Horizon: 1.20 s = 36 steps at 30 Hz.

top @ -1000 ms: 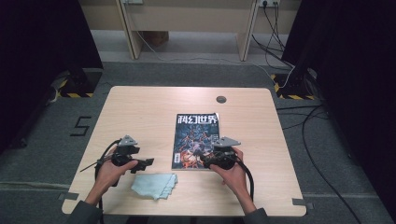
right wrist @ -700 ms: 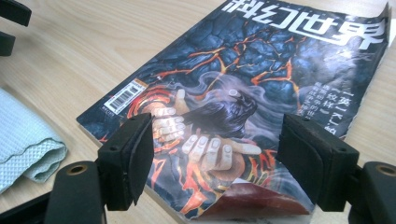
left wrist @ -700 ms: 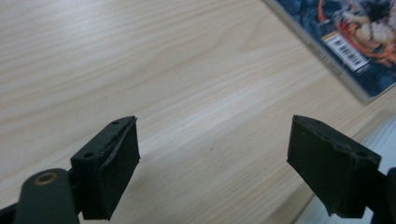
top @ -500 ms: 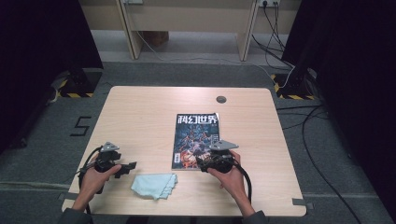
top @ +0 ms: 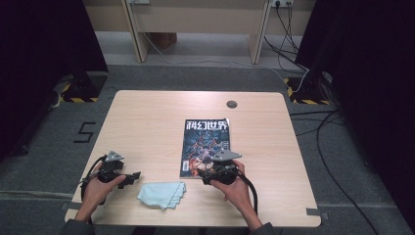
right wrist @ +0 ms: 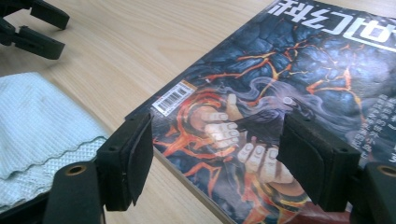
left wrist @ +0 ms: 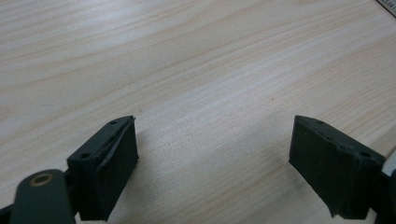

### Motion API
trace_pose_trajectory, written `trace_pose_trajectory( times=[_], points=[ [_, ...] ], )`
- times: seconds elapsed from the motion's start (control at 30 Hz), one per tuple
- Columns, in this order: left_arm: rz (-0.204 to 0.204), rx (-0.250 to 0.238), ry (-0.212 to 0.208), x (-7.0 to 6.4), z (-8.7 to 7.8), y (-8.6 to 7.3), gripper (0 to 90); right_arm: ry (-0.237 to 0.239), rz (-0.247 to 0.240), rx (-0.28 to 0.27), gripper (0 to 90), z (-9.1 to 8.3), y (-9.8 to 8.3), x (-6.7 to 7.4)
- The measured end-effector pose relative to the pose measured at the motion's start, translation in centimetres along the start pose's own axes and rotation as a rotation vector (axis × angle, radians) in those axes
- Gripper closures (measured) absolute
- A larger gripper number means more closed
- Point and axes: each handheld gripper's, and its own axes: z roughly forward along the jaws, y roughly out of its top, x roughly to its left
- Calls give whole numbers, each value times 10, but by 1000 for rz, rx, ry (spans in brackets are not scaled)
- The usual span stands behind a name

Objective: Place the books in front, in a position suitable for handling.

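Magazine (top: 205, 146) is the thing under the right gripper (right wrist: 215, 154), whose jaws stand wide apart over the cover near its lower left corner, where the barcode sticker is; they hold nothing, and I cannot tell if they touch the paper. The left gripper (left wrist: 212, 168) is also released, jaws spread over bare wood near the front left corner of the table (top: 147, 122), just left of the cloth (top: 161, 194). This light blue cloth lies crumpled close to the front edge, between the two grippers and apart from the magazine. The magazine lies flat and closed near the middle of the table, a little toward the front, with its title toward the far edge.
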Motion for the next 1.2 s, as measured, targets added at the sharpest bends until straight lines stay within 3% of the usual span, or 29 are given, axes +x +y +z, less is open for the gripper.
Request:
trace_pose_trajectory(
  times=[0.17, 0.57, 0.93, 1.2],
  points=[
    [45, 7, 27, -4, 2, -1, 145, 18, -12, -2, 269, 3, 1, 7],
    [44, -4, 27, -4, 2, -2, 132, 36, -46, 1, 268, 8, 2, 18],
    [42, -5, 29, -4, 2, -2, 126, 85, -65, 21, 267, 19, 2, 36],
    [39, -5, 29, -5, 2, -2, 121, 132, -108, 25, 269, 27, 3, 47]
  ],
)
